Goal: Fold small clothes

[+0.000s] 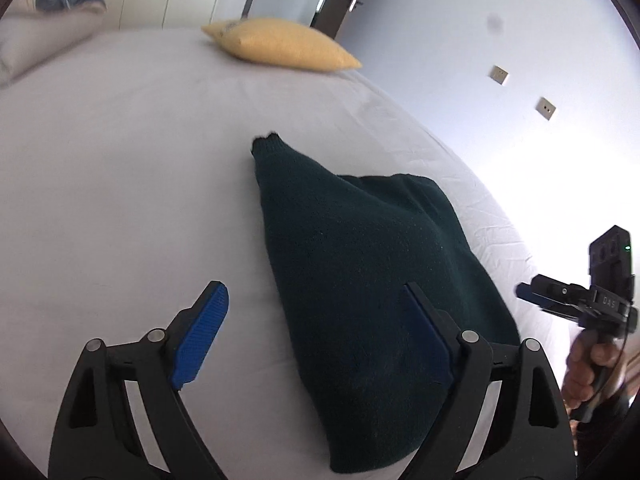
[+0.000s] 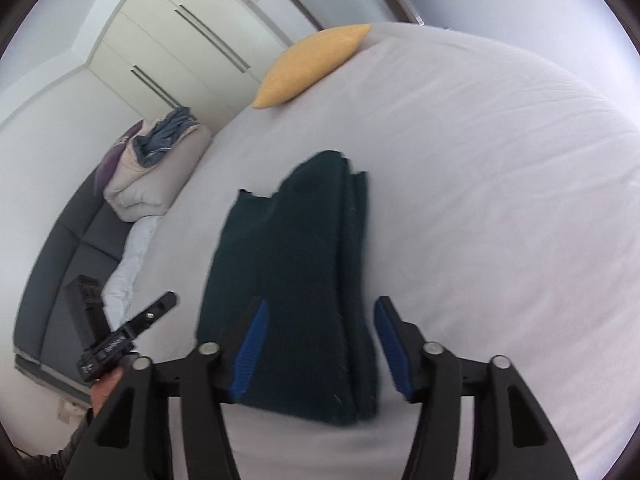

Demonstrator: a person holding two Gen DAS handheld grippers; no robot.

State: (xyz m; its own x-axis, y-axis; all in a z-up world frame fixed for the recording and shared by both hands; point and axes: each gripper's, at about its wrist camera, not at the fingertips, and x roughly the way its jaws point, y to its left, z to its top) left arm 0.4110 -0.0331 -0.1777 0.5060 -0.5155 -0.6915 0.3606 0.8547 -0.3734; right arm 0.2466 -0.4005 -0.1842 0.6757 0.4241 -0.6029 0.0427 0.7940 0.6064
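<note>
A dark green knitted garment [image 1: 360, 272] lies folded into a thick bundle on the white bed sheet [image 1: 120, 200]. My left gripper [image 1: 316, 320] hovers over its near left edge with the blue pads [image 1: 200, 332] spread wide and nothing pinched. In the right wrist view the same garment [image 2: 292, 264] shows stacked layers along its right side. My right gripper [image 2: 320, 320] stands open above its near end, the pads clear of the cloth. Each view also shows the other gripper [image 1: 560, 296] [image 2: 148, 316], held by a hand [image 1: 588, 368] beside the bed.
A yellow pillow [image 1: 280, 46] [image 2: 312, 68] lies at the far side of the bed. Rolled bedding with blue clothes [image 2: 160, 160] on top sits by the wardrobe [image 2: 192, 40]. A dark padded bench [image 2: 68, 260] runs along the bed's left edge.
</note>
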